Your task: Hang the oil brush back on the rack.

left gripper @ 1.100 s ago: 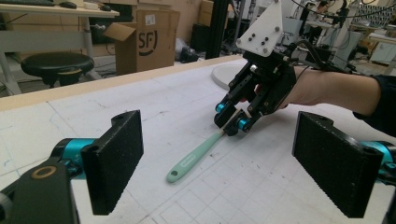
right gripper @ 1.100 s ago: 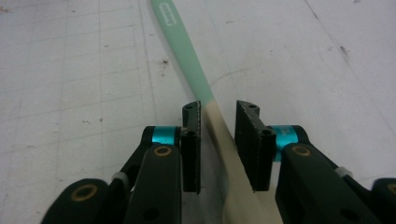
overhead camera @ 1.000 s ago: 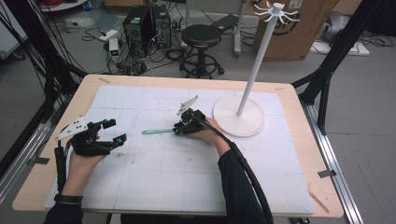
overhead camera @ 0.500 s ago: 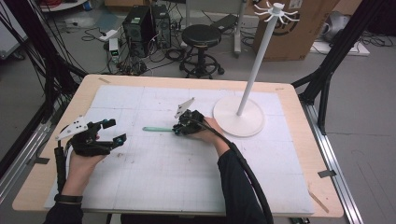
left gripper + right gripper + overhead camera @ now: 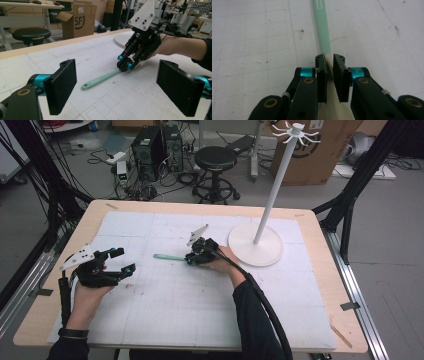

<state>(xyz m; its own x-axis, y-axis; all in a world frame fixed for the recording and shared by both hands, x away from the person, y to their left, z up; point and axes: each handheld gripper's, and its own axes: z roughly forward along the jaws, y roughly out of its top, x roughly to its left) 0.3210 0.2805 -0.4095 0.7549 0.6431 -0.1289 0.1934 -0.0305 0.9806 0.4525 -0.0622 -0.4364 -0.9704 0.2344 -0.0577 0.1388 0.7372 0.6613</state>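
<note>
Currently your right gripper (image 5: 190, 260) has its jaws nearly together on the spatula (image 5: 167, 257), the pads pressing at the junction where the mint-green handle meets the cream blade; they have just been closing onto it. The spatula lies flat on the white mat (image 5: 150, 320), near table centre, its handle running toward 9 o'clock from the gripper in the high view.

Handling characteristics, by estimate:
- Weight: light. One gripper is sufficient.
- Handle (image 5: 322, 27): stiff, smooth plastic or silicone; expect some slip under a tilted grip.
- Blade (image 5: 332, 105): likely soft and flexible; it will bend if gripped alone.

Hold at the neck, as now, or slightly up the handle. In the right gripper view the handle extends toward 12 o'clock from the jaws and the blade passes back toward 6 o'clock beneath them.

Your left gripper (image 5: 117, 262) rests wide open and empty, at 9 o'clock from the spatula, well apart from it.
</note>
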